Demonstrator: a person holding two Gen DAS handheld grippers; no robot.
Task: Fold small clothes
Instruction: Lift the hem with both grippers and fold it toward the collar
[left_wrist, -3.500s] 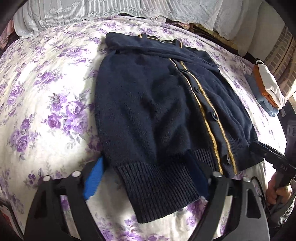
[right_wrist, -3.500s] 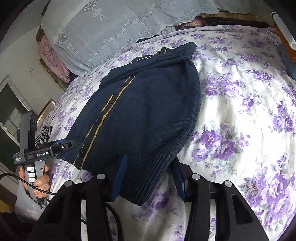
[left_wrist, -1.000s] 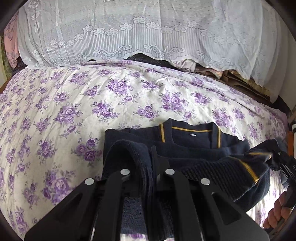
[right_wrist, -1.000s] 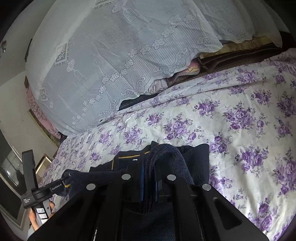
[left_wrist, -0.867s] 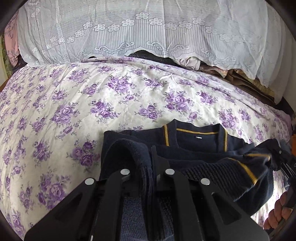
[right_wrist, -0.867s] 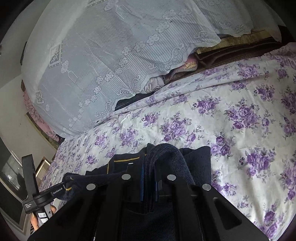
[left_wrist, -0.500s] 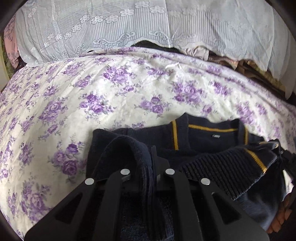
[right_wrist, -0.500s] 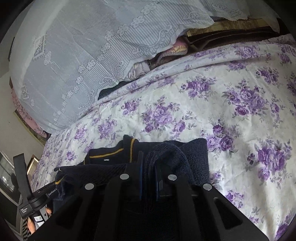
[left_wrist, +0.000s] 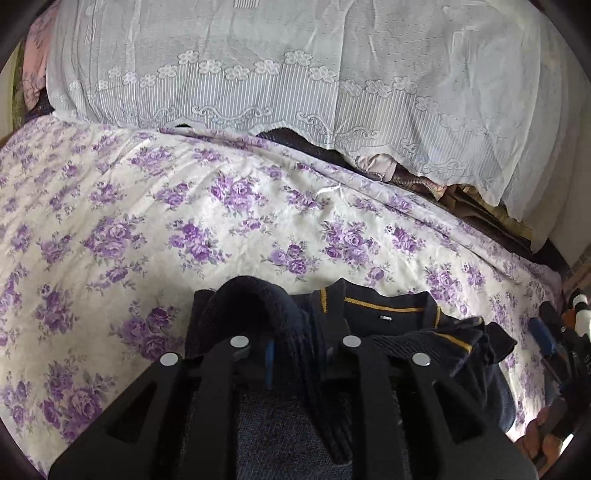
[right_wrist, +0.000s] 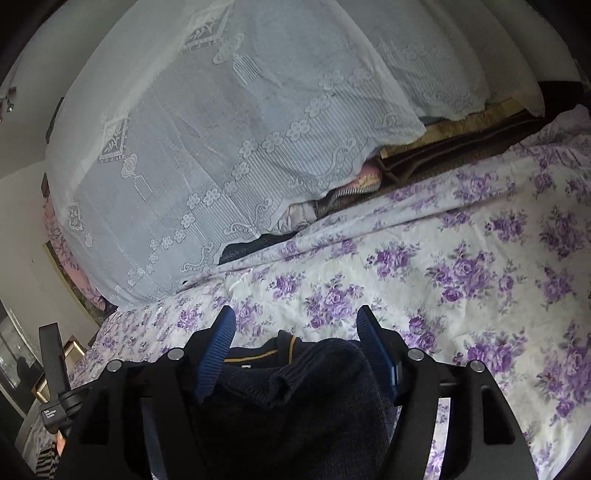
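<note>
Navy cardigan (left_wrist: 388, 321) lies doubled over on the floral bedspread (left_wrist: 184, 229), near me. My left gripper (left_wrist: 295, 354) is clenched on a bunched ridge of its knit; only this view shows the gold-trimmed collar label. My right gripper (right_wrist: 297, 350) stands spread wide, blue pads (right_wrist: 216, 350) either side of loose fabric, grasping nothing.

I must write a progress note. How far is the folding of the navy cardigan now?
Done: the cardigan hem is brought up to the collar, so it lies doubled on the floral bedsheet. In hand: the left gripper is shut on the knit, while the right gripper is open above it. Left: releasing the left side and any final tidying.
</note>
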